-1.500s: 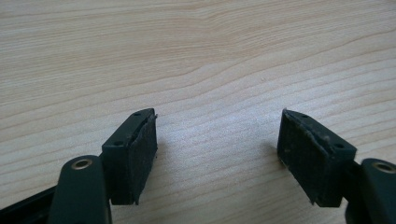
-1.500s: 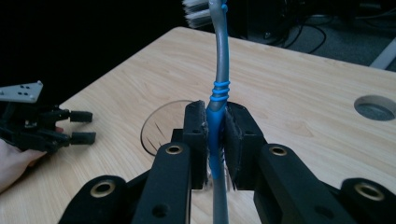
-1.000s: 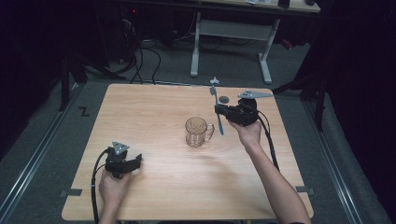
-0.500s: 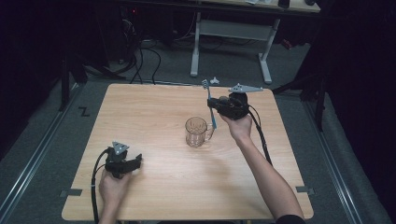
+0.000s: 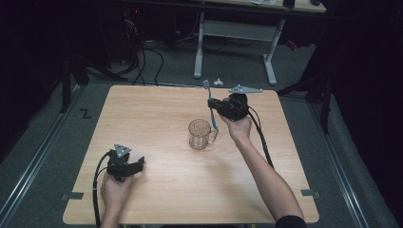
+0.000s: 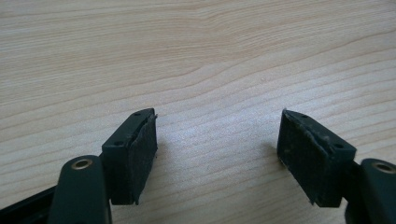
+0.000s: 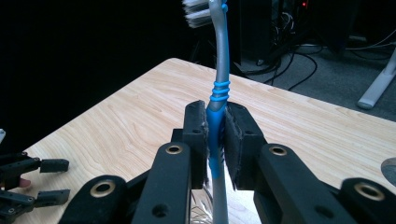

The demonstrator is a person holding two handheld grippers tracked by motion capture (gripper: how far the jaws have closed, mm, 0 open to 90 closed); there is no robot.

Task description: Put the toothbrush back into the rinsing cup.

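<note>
My right gripper [image 5: 213,104] is shut on a blue and grey toothbrush [image 5: 212,110], gripping its blue handle [image 7: 214,128] about midway. The brush stands nearly upright, its white bristles [image 7: 197,12] at the top. Its lower end hangs just right of a clear glass mug [image 5: 199,134], close to the rim and handle. The mug stands upright in the middle of the wooden table [image 5: 142,114]. My left gripper [image 5: 141,163] rests low on the table near the front left. Its jaws stand wide open with only bare wood between the pads [image 6: 144,149]. The left gripper [image 7: 42,179] also shows far off in the right gripper view.
Behind the table's far edge stand the white legs of a desk [image 5: 198,52] with cables on the dark floor [image 5: 142,61]. A small white object [image 5: 218,81] lies just past the far edge. Black cables trail from both grippers toward the front edge.
The right hand has carried the toothbrush leftward, closer to the mug, and the brush now stands more upright. The left hand has not moved.
</note>
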